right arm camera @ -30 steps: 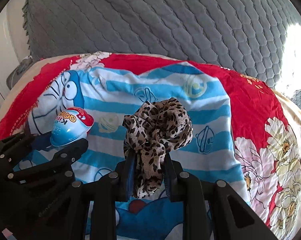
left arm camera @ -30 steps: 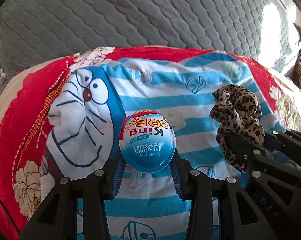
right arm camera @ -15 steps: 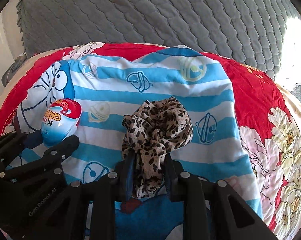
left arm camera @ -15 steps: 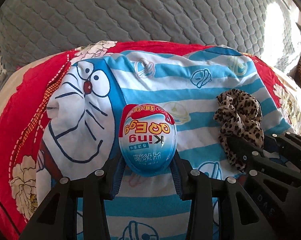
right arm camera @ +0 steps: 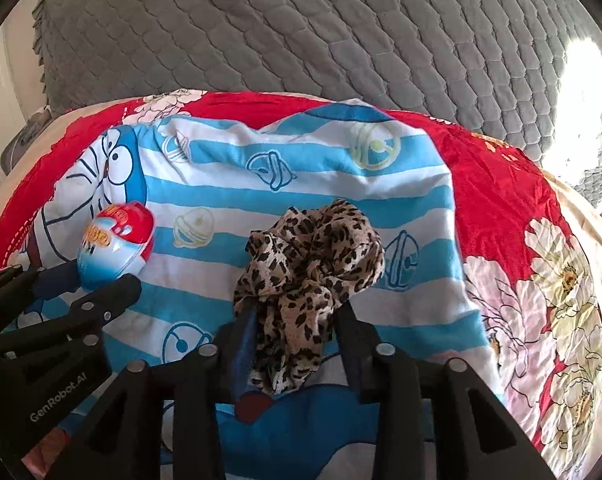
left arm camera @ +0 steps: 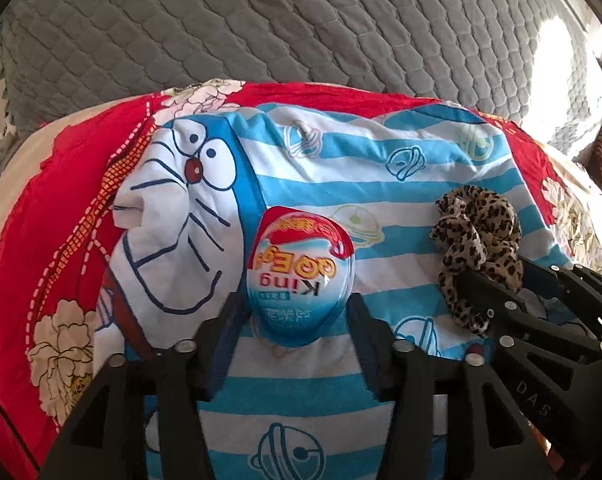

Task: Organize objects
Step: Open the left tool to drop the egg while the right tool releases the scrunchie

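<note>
A blue-and-red plastic toy egg (left arm camera: 301, 276) lies on the blue-striped cartoon cloth (left arm camera: 401, 208). It sits between the fingers of my left gripper (left arm camera: 295, 304), whose jaws are opening; the pads stand just off its sides. To its right a leopard-print scrunchie (right arm camera: 309, 256) rests on the same cloth between the fingers of my right gripper (right arm camera: 293, 316). Those jaws are opening too, with a gap on each side of the fabric. The right wrist view also shows the egg (right arm camera: 117, 244), at the left; the left wrist view shows the scrunchie (left arm camera: 477, 236), at the right.
The striped cloth lies over a red floral quilt (right arm camera: 501, 184) on a bed. A grey quilted cover (left arm camera: 301, 32) rises behind it. The two grippers stand side by side and close together. Bright sunlight falls at the far right (right arm camera: 581, 80).
Both pairs of jaws have spread apart. The egg and the scrunchie, gripped in the earlier frames, now rest loose on the striped cloth. Both views have shifted slightly.
</note>
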